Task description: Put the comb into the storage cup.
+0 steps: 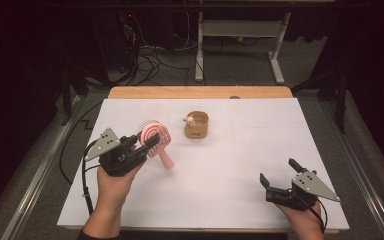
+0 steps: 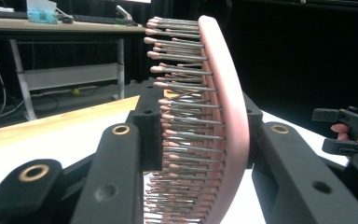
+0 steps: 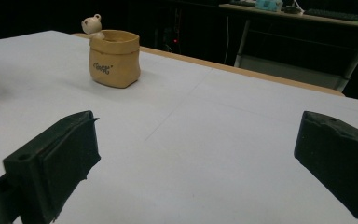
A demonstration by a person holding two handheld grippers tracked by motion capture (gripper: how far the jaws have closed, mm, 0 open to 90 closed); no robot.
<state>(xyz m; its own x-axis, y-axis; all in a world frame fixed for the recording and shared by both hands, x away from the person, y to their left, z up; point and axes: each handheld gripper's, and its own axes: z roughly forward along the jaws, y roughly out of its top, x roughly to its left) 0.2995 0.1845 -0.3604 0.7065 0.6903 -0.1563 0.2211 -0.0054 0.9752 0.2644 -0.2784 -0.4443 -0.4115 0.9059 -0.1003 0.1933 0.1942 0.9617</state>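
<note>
The white sheet-covered table (image 1: 240,165) carried little. The left gripper (image 1: 147,143) was clenched on the head of a pink plastic hairbrush with pink-tipped bristles (image 1: 155,135), held above the left half of the table; in the left gripper view the brush head (image 2: 223,121) stood edge-on between the two pads, bristles facing that view's left. In the high view its handle slanted down and to the right, its tip pointing at the table. The tan, sack-shaped ceramic pot with a small white bear on its rim (image 1: 196,125) stood beyond and to the right of the brush, near it but apart, and well apart from the right gripper (image 1: 277,177), which hovered low at the near right corner, jaws spread and empty. So the left hand was the nearer one. The pot's front bore a short dark word (image 3: 103,69), too small to read.
</note>
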